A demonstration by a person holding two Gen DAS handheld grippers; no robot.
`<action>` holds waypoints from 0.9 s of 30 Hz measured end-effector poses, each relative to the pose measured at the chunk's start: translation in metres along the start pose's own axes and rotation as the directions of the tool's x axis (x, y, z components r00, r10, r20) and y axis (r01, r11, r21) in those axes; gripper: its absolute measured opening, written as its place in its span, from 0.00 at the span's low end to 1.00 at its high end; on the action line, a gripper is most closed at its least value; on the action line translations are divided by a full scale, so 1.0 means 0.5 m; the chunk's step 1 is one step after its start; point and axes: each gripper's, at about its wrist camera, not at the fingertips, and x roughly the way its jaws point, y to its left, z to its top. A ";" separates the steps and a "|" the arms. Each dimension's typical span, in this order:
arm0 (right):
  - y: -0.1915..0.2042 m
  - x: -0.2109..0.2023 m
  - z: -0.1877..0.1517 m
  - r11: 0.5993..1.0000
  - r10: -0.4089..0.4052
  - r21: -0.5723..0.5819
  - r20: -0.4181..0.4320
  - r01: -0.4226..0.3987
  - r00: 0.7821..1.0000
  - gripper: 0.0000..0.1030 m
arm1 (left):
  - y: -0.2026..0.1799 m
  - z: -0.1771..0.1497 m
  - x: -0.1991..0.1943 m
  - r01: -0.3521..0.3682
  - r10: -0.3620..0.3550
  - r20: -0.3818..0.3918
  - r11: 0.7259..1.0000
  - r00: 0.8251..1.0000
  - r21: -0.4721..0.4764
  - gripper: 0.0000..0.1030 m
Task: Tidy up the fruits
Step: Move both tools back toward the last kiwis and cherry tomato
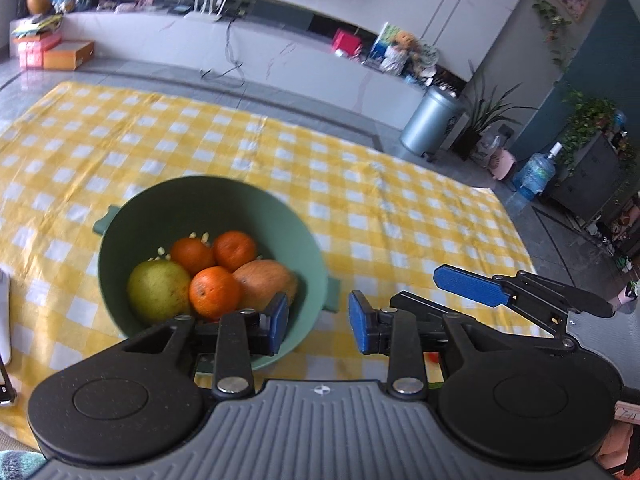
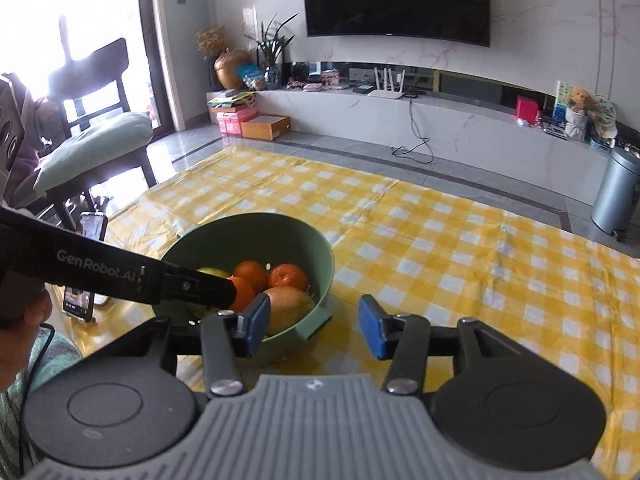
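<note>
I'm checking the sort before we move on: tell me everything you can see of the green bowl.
The green bowl is round and deep, matte sage green, plastic by the look, with a small tab handle on each of two opposite sides and small holes in its wall, like a colander. It stands upright on the yellow checked cloth. Inside lie three oranges, a green pear and a mango, heaped together. No gripper touches it.

Both wrist views above bowl [image 1: 120,220]

Yellow checked cloth [image 2: 440,248], 2 phones [image 2: 93,227] (propped), grey bin [image 2: 614,196].
</note>
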 end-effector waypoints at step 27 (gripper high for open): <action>-0.191 -0.107 -0.206 0.891 -0.281 0.371 0.002 0.260 0.960 0.60 | -0.198 -0.103 0.102 0.124 -0.118 -0.041 0.962 0.992 0.243 0.44</action>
